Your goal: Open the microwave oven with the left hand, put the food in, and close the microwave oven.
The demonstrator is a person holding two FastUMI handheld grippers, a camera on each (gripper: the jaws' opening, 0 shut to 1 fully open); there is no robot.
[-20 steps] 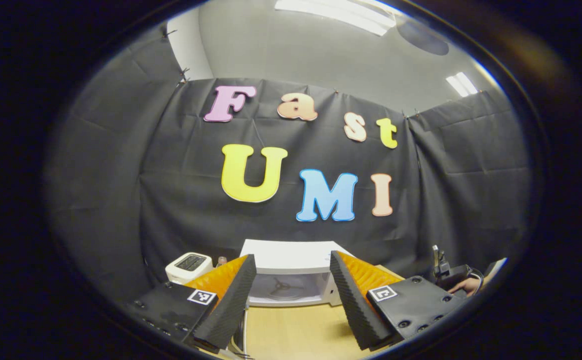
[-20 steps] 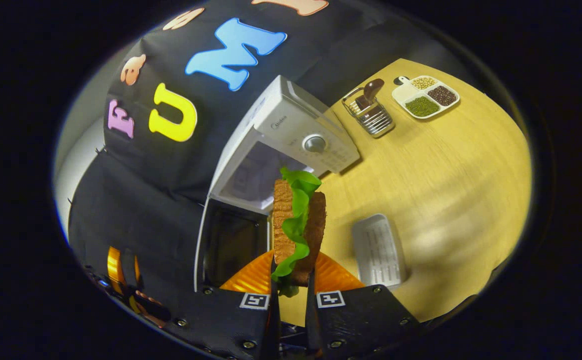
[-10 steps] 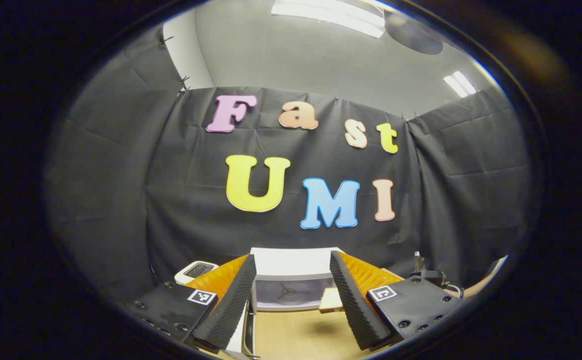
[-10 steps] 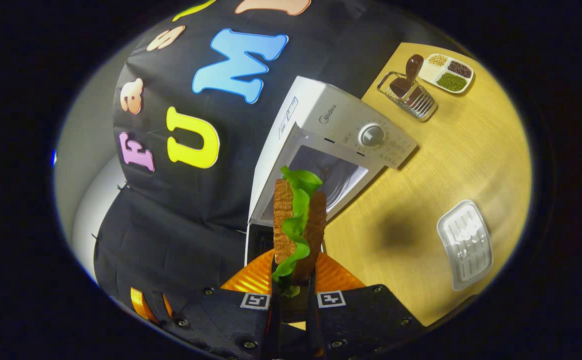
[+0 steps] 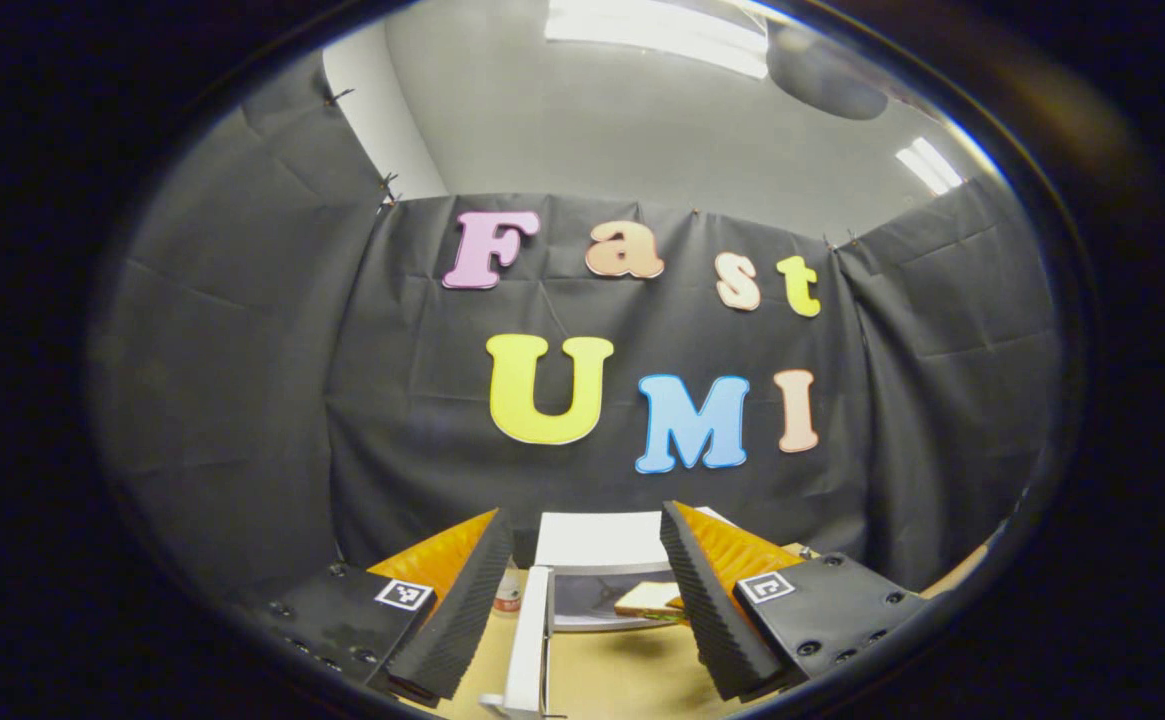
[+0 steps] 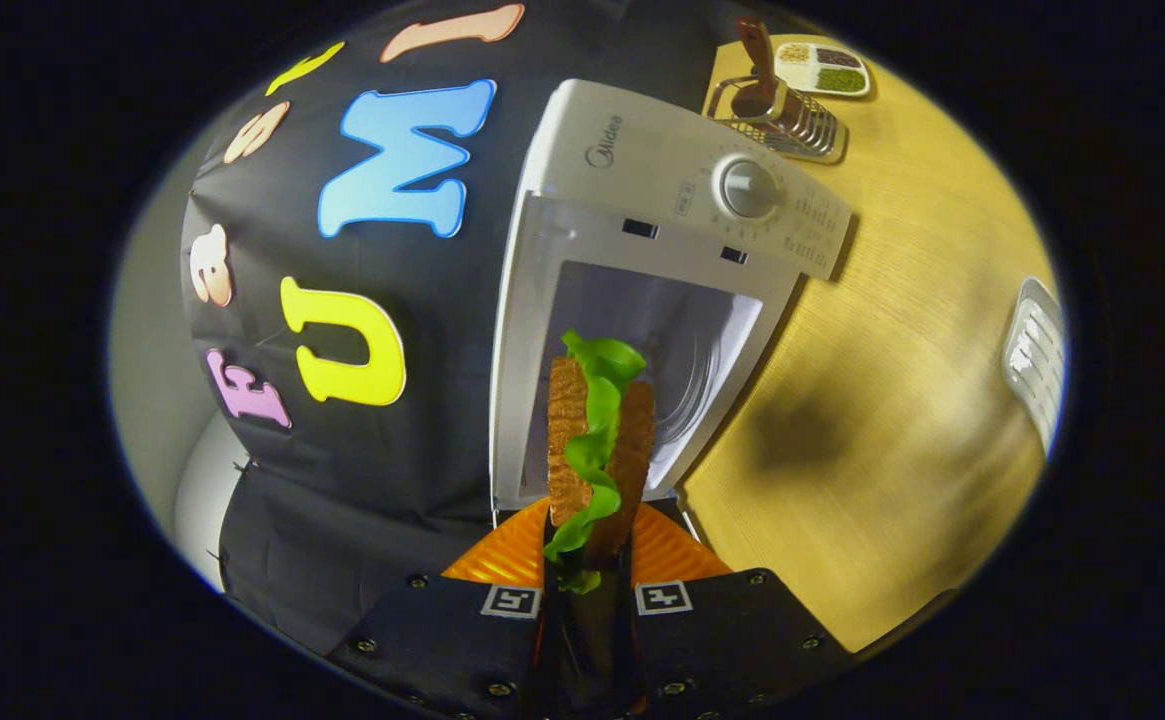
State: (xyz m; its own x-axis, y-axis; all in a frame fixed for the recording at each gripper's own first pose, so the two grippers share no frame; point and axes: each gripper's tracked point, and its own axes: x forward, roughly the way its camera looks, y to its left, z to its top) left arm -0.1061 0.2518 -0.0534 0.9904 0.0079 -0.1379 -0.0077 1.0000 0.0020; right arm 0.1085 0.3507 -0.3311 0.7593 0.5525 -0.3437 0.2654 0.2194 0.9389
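The white microwave (image 6: 642, 170) stands on the wooden table with its door open and its cavity (image 6: 677, 335) bare. My right gripper (image 6: 590, 520) is shut on a sandwich (image 6: 597, 440) of brown bread and green lettuce, held on edge just in front of the cavity mouth. In the left gripper view the microwave (image 5: 592, 540) sits low at centre, its open door (image 5: 527, 640) is seen edge-on, and the sandwich (image 5: 650, 598) hangs at the opening. My left gripper (image 5: 582, 520) is open and holds nothing, a short way back from the door.
A wire rack (image 6: 777, 100) with a brown utensil and a divided dish of beans (image 6: 822, 70) stand beyond the microwave. A white ribbed tray (image 6: 1032, 350) lies at the right on the table (image 6: 892, 400). A small bottle (image 5: 508, 590) stands left of the microwave.
My right gripper has carried the sandwich up to the microwave's opening, which now looms much larger. In the left gripper view the door has come to stand edge-on and the sandwich has appeared.
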